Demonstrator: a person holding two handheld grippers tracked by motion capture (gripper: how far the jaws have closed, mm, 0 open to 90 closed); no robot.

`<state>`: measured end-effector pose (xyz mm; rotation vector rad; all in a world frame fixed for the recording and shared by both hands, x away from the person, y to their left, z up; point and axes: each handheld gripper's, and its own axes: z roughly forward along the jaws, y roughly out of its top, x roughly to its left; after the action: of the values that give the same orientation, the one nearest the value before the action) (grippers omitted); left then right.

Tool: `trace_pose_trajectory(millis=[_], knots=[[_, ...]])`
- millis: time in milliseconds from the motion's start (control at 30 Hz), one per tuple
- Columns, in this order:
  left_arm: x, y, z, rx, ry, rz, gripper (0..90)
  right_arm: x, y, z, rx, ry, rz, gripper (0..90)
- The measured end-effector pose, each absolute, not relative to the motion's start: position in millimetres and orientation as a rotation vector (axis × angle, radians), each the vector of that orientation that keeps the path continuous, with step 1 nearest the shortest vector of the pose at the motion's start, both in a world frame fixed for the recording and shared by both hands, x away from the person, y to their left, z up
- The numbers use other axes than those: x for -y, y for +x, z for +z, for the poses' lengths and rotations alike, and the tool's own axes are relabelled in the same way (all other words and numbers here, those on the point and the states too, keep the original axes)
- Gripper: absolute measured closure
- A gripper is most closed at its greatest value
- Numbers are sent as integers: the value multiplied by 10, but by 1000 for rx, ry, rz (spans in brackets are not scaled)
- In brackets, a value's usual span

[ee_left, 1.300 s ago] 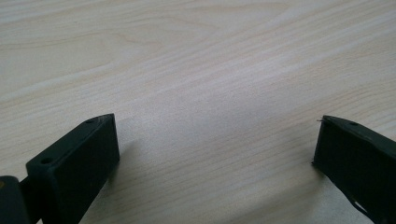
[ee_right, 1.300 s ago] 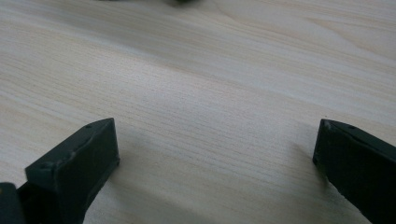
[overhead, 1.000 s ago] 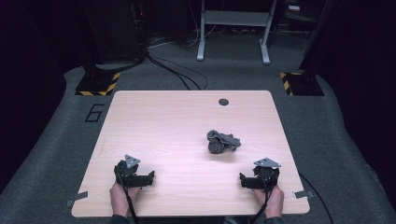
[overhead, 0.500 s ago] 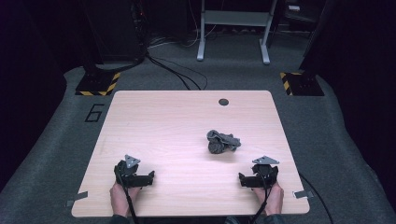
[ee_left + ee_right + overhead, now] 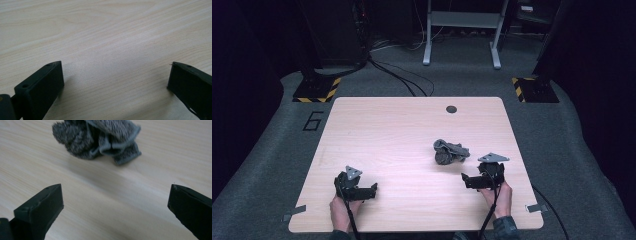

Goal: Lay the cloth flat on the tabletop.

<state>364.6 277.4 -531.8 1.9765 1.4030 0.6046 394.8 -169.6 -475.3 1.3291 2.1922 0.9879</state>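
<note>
We hold a pair of tongs in each hand at the near edge of a pale wooden table (image 5: 377, 130). The right tongs (image 5: 469, 181) have their jaws spread wide with nothing between them, and they point toward a crumpled grey cloth (image 5: 450, 151) that lies just ahead of them, near but not touching. In the right gripper view the cloth (image 5: 97, 140) sits beyond the open jaws, bunched into a loose heap with a paler hemmed edge folded over the top. The left tongs (image 5: 373, 189) are also spread and empty, well apart from the cloth, over bare wood. We judge the cloth to be light, soft and limp, so it will sag and unfold when lifted rather than keep its shape. A raised fold or the hemmed edge nearest the right tongs looks the easiest place to pinch
</note>
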Motion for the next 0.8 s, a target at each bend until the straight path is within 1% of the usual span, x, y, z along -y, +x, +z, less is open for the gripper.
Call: trace_pose_trajectory(millis=[267, 367, 467, 567, 667, 733, 800], knots=[[-2777, 3646, -5317, -1401, 1980, 608, 1, 1525, 4141, -4578, -2212, 1260, 1035, 0], [-2775, 3645, -5317, -1404, 1979, 606, 1, 1398, 4280, -4529, -2236, 1233, 1029, 0], [-2777, 3647, -5317, -1401, 1980, 608, 1, 1340, 4349, -4514, -2253, 1220, 1016, 0], [-2775, 3645, -5317, -1404, 1977, 608, 2, 1247, 4502, -4529, -2277, 1195, 996, 0], [-2771, 3644, -5318, -1408, 1972, 605, 2, 1204, 4564, -4563, -2284, 1233, 983, 0], [-2772, 3645, -5319, -1407, 1972, 606, 2, 1179, 4691, -4659, -2309, 1236, 961, 26], [-2769, 3643, -5319, -1411, 1968, 603, 2, 1169, 4738, -4706, -2321, 1244, 944, 89]])
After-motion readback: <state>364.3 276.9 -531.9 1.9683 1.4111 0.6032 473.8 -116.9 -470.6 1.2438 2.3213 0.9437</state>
